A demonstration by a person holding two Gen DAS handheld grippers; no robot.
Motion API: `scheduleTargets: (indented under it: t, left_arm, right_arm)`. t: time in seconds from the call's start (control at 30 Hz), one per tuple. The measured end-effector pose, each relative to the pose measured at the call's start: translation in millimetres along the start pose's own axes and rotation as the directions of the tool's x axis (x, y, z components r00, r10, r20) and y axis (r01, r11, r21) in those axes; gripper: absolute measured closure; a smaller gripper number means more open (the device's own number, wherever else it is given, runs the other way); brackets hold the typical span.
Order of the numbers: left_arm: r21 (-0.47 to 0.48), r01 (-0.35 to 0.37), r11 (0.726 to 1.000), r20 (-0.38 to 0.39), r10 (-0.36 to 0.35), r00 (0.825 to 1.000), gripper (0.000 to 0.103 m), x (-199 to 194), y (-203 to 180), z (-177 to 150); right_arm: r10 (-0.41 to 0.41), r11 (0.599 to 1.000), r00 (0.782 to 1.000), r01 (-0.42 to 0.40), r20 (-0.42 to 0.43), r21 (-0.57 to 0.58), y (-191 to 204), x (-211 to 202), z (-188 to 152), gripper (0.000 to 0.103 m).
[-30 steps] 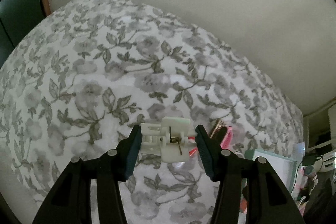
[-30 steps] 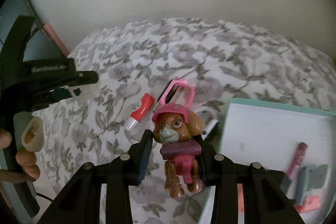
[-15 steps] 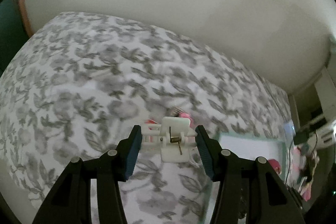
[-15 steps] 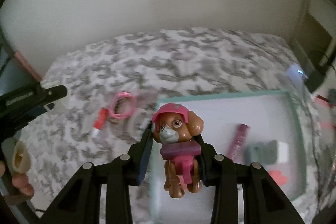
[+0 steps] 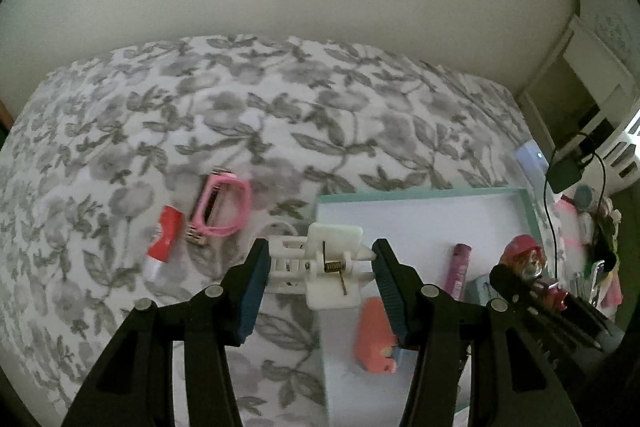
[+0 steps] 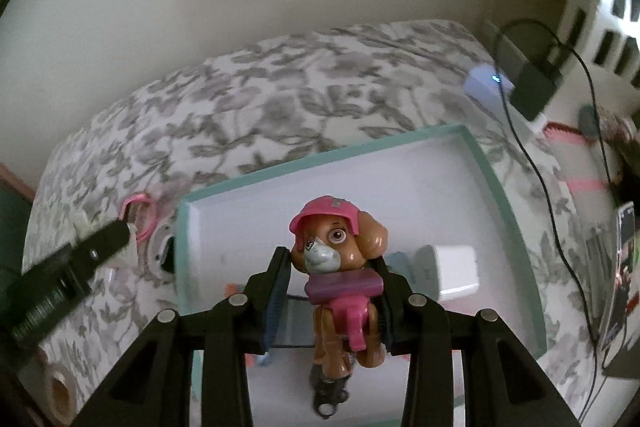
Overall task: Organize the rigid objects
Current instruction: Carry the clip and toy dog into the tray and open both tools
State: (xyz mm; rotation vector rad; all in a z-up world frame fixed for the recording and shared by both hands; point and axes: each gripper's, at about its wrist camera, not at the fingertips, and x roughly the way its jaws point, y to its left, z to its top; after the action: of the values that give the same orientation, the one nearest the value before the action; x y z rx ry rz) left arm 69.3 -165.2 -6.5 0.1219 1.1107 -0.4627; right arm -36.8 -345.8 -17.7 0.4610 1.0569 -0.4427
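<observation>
My left gripper (image 5: 318, 275) is shut on a white spring clip (image 5: 322, 267), held above the left edge of a teal-rimmed white tray (image 5: 420, 193) on the flowered bedspread. My right gripper (image 6: 334, 287) is shut on a brown toy dog with a pink helmet (image 6: 340, 267), hanging over the middle of the tray (image 6: 480, 155). In the left wrist view the toy dog (image 5: 524, 259) and the right gripper's black fingers show at the right. A red tube (image 5: 164, 239) and a pink band (image 5: 222, 209) lie on the bedspread left of the tray.
Inside the tray lie a purple tube (image 5: 459, 265), an orange piece (image 5: 374, 337) and a white block (image 6: 456, 271). A dark adapter with a cable (image 6: 534, 89) and shelves with clutter stand past the bed's right side. A plain wall runs behind the bed.
Both grippers have swung to the right with their loads. The tray has come under them, and the red tube and pink band have slid to the left of each view.
</observation>
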Motion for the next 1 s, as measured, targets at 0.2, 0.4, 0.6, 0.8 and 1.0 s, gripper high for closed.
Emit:
scheduleTargets:
  t: [0.2, 0.4, 0.6, 0.8, 1.0]
  left_arm:
    - [0.007, 0.007, 1.0, -0.011, -0.007, 1.0, 0.049, 10, -17, -1]
    - [0.014, 0.006, 1.0, -0.062, -0.006, 0.998, 0.049, 31, -28, -10]
    - [0.032, -0.021, 0.999, -0.081, 0.023, 0.996, 0.049, 38, -32, -13]
    - [0.04, -0.022, 0.999, -0.096, 0.026, 0.995, 0.049, 39, -34, -13]
    - [0.047, -0.03, 0.998, -0.1, 0.034, 0.994, 0.048, 36, -35, -13]
  right_arm:
    - [-0.019, 1.0, 1.0, 0.019, 0.015, 0.02, -14, -3, 5, 0.062]
    - [-0.068, 0.998, 0.998, 0.068, -0.008, -0.009, -16, 9, 5, 0.062]
    - [-0.061, 0.998, 0.997, 0.061, -0.056, -0.001, -22, 24, 2, 0.062]
    - [-0.054, 0.998, 0.996, 0.055, -0.065, 0.01, -24, 25, 2, 0.062]
    - [-0.041, 0.999, 0.996, 0.042, -0.074, 0.016, -25, 23, 3, 0.062]
